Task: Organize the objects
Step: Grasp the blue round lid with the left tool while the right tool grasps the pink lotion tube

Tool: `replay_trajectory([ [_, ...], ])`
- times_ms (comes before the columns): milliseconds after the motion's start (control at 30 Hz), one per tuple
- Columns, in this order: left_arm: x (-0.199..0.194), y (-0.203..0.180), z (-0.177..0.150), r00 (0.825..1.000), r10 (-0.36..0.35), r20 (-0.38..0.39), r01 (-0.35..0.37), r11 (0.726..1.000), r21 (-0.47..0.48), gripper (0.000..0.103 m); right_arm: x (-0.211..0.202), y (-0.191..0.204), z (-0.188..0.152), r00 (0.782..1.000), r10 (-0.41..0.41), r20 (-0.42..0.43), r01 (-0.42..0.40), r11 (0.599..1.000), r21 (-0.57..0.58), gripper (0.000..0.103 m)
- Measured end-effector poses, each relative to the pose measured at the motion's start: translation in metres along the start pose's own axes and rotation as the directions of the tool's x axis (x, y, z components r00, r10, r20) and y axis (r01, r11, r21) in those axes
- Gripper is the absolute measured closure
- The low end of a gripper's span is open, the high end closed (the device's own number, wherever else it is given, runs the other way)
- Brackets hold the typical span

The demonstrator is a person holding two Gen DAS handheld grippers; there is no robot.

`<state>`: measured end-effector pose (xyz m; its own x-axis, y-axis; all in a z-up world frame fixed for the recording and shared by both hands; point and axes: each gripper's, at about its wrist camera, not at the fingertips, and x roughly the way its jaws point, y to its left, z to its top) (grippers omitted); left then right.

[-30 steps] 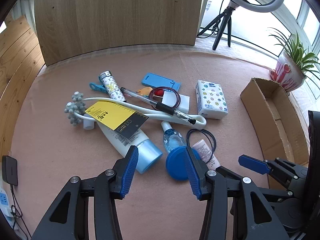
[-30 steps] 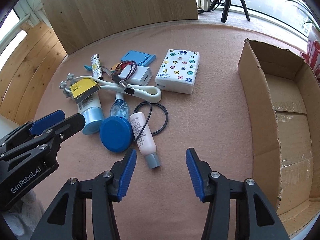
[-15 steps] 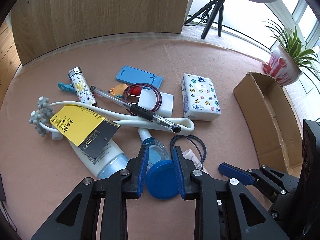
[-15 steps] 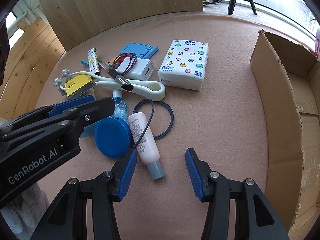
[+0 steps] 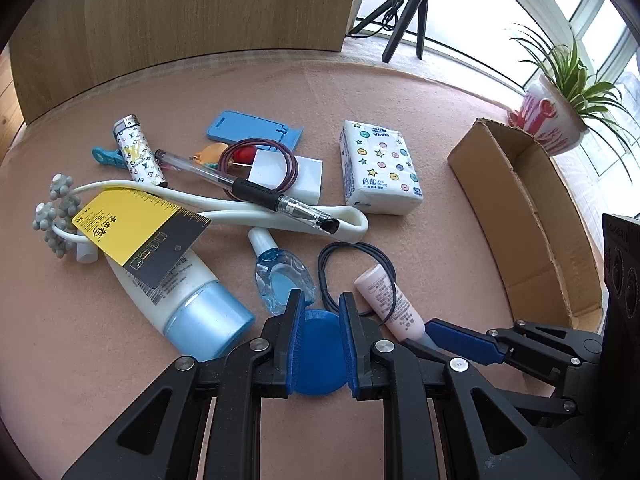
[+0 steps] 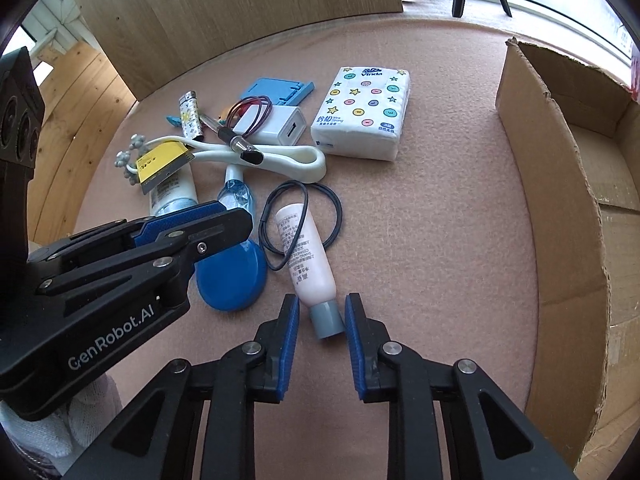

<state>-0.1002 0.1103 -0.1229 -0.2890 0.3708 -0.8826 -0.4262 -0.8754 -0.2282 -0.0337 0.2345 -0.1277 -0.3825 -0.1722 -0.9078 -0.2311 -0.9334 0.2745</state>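
A blue round lid [image 5: 320, 352] lies flat on the pink mat. My left gripper [image 5: 320, 300] hangs just above it with its jaws closing. The pads cover the lid's two sides, and I see no press on it. To its right a pink tube [image 6: 304, 248] lies with its grey cap [image 6: 326, 320] towards me. My right gripper [image 6: 322, 304] has that cap between its closing pads, with a gap still showing on the left side. An open cardboard box [image 6: 560, 200] stands at the right.
Behind the lid lies a heap: lotion bottle [image 5: 180, 292], small clear bottle [image 5: 280, 276], black hair ties [image 6: 336, 216], pen [image 5: 256, 192], white massager [image 5: 352, 220], charger [image 5: 308, 176], lighter [image 5: 138, 152], phone stand [image 5: 252, 130] and tissue pack [image 5: 376, 168]. A potted plant [image 5: 552, 116] and a tripod [image 5: 408, 12] stand beyond the mat.
Both pairs of jaws have narrowed. The left gripper came down and forward over the blue lid. The right gripper stayed about where it was, its pads now closer around the tube's cap.
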Motion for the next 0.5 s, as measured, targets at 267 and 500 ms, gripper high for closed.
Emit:
replay_trajectory([
  [267, -0.001, 0.007, -0.006, 1.0, -0.021, -0.005, 0.02, 1.0, -0.018, 0.086, 0.003, 0.01, 0.011, 0.998, -0.06, 0.03, 0.062, 0.995, -0.078, 0.065],
  [500, 0.003, 0.01, 0.005, 0.999, -0.022, -0.024, 0.022, 1.0, -0.016, 0.086, 0.009, 0.015, 0.012, 0.999, -0.046, 0.002, 0.046, 0.995, -0.092, 0.081],
])
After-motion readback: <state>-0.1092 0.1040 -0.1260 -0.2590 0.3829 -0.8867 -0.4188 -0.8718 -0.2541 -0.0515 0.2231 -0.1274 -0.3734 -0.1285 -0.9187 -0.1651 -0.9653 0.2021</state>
